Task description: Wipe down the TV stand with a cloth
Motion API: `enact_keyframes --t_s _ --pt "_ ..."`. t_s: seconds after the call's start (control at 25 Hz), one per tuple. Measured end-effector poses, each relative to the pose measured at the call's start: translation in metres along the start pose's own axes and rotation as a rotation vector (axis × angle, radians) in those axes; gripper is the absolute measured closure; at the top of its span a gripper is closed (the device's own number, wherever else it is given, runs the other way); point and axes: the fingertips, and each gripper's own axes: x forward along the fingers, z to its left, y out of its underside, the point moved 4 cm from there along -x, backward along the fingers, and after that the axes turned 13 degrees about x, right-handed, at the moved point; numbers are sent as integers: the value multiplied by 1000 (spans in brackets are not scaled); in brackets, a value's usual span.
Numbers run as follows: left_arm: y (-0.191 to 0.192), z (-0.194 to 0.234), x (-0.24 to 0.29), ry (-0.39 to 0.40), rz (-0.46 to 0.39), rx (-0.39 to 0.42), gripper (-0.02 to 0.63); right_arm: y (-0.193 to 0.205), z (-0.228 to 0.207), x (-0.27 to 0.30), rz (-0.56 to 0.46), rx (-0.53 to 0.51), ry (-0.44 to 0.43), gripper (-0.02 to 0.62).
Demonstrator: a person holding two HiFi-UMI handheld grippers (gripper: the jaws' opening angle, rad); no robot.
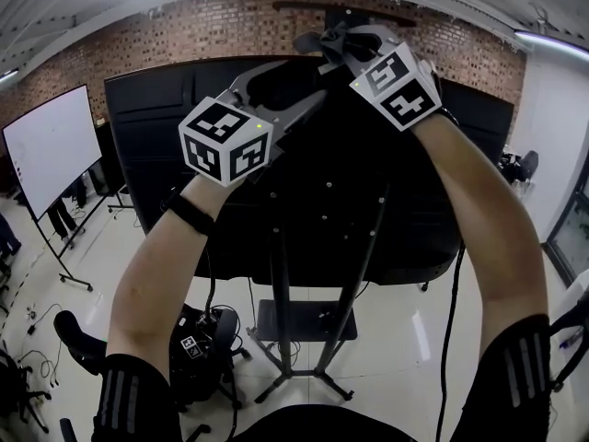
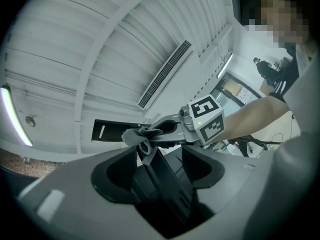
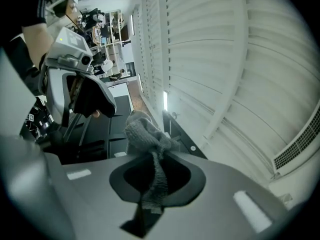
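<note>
**Cloth in hand, stand not yet touched**

My right tongs (image 3: 152, 156) are closed tight on the grey cloth (image 3: 145, 131). The weave bunches up just past the tips, and a strip of it runs back down between the jaws. My left tongs (image 2: 150, 156) are closed too, with the jaws drawn together into one dark blade. A hanging fold of the cloth sits right at their tip. I can't tell whether they nip that fold or only brush it.

Both my arms are raised high, so the cloth is up in front of the top edge of the big black TV (image 1: 368, 201). The TV stand (image 1: 281, 293) is well below it, with dark posts running down to splayed feet on the pale floor (image 1: 405, 357). A small dark shelf (image 1: 304, 320) sits low between the posts.

As I read it, the wiping itself is all still to do. The cloth touches no part of the stand, and nothing on the posts, shelf or feet shows whether they have been wiped. What I have is a firm hold on the cloth. What's left is to bring it down to the stand and work over the posts, the shelf and the feet.
</note>
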Motion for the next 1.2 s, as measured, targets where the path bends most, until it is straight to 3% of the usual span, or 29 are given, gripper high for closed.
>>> enact_keyframes --t_s 0.36,0.48,0.64,0.96,1.2 --pt "50 -38 -18 19 27 -45 301 46 54 -10 9 2 -32 560" --pt "51 -49 -22 33 30 -51 301 50 61 -17 28 -15 -21 560" --pt "43 -52 -30 36 20 -67 301 48 64 -24 59 -53 -21 560" --pt "70 -85 -49 39 34 -148 301 82 119 -40 122 -198 -105 560" --pt "89 -101 -67 20 53 -173 301 112 152 -47 171 -236 -128 560"
